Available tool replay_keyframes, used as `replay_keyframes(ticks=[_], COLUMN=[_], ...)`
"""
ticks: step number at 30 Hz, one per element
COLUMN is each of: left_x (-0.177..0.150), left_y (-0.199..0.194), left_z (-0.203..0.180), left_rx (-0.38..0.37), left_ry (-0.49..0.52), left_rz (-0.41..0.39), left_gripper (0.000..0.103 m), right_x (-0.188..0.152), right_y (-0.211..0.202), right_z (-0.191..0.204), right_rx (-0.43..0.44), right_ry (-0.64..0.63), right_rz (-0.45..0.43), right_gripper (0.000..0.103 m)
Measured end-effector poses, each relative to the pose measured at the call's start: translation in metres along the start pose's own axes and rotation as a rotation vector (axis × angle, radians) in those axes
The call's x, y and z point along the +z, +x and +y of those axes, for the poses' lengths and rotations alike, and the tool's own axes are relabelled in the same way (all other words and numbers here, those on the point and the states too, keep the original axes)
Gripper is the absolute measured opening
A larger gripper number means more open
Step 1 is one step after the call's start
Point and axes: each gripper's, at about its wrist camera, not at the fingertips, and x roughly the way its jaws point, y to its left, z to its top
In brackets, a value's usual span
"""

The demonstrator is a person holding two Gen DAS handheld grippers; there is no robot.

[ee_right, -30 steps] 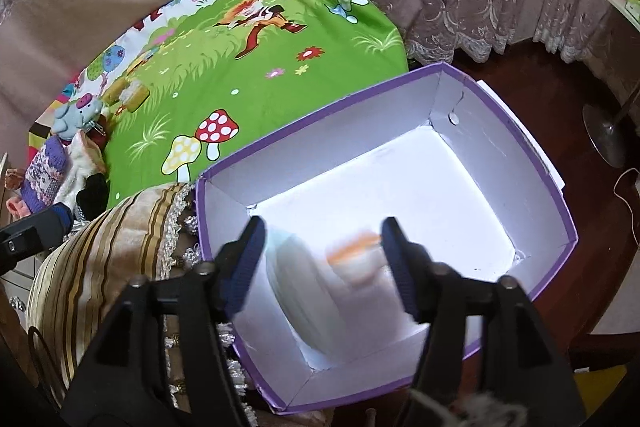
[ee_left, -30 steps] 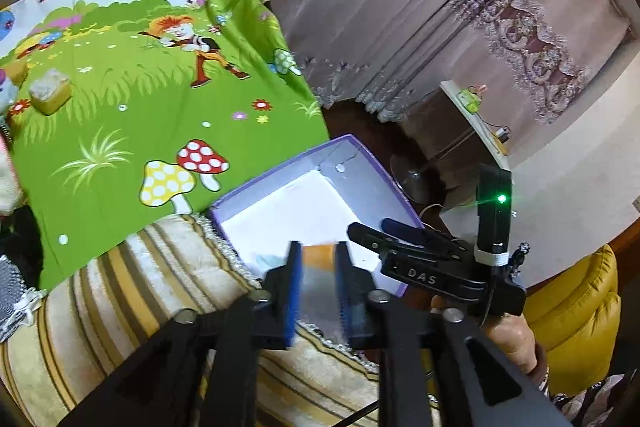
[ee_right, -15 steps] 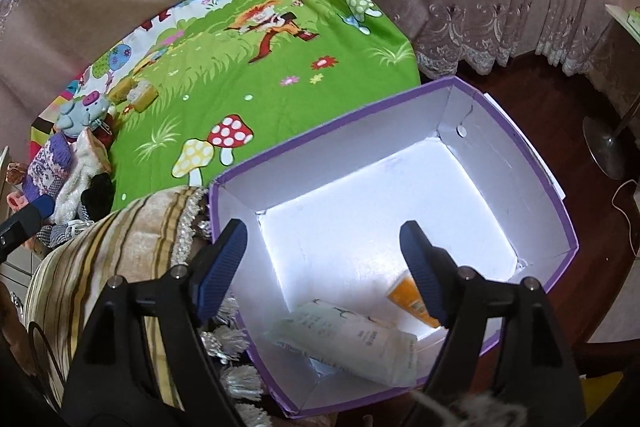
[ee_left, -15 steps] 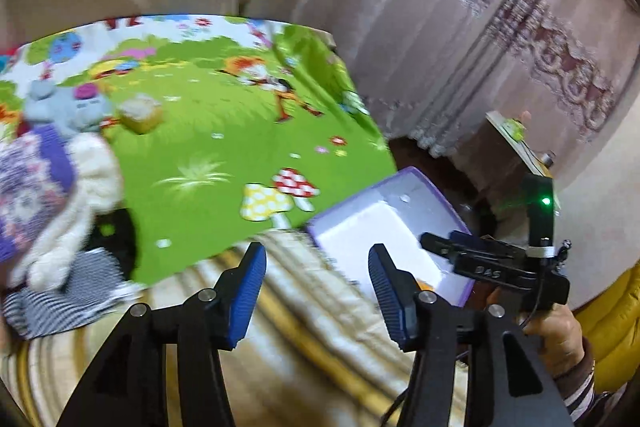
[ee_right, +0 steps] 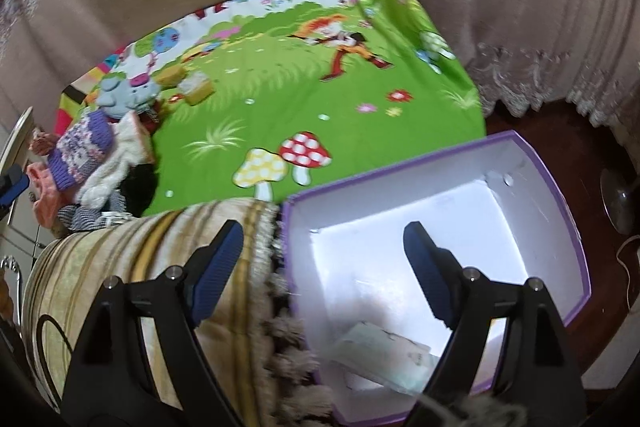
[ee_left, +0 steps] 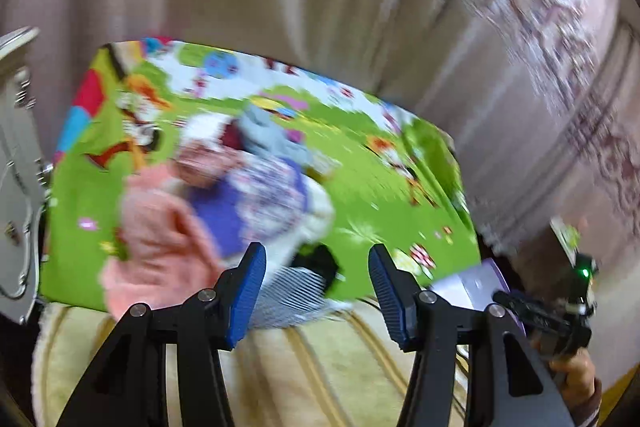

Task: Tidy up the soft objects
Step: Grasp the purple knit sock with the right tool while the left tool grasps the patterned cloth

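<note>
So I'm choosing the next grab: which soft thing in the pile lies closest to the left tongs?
The grey striped cloth, at the pile's near edge between the open left tongs; the pink knit and purple knit lie farther back.

The left wrist view is motion-blurred throughout. The heap of soft things (ee_left: 224, 203) at centre left reads only as pink, purple and white patches; single items cannot be told apart. The mat print (ee_left: 380, 187) is smeared. In the right wrist view, the pale packet (ee_right: 384, 351) in the box (ee_right: 576, 239) at lower centre is blurred and partly hidden behind the right tool (ee_right: 324, 267). Its label is unreadable.
</note>
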Motion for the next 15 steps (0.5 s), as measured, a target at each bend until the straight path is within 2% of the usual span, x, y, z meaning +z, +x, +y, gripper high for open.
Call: replay_keyframes(ticks=[4,5,9,13,15], left_x=[0.017,0.021,0.035,0.047,0.051], left_y=[-0.002,0.001,0.021,0.047,0.055], left_z=[0.024,0.027,0.033,0.035,0.04], left_rx=[0.076,0.091,0.173,0.191,0.193], left_ry=[0.005,0.019,0.075,0.141,0.142], left_rz=[-0.029,-0.022,-0.004,0.043,0.064], left_gripper=[0.056,0.059,0.061,0.061,0.059], right_x=[0.011,0.014,0.025,0.035,0.038], right_y=[0.003,0.005,0.008,0.011,0.013], right_z=[0.024,0.031,0.063,0.098,0.113], right_rx=[0.023,0.031,0.065,0.11,0.134], right_ry=[-0.05,-0.064,-0.135,-0.217,-0.255], right_rz=[0.002,0.004,0.0,-0.008,-0.008], right_gripper=[0.085,0.085,0.087,0.091,0.092])
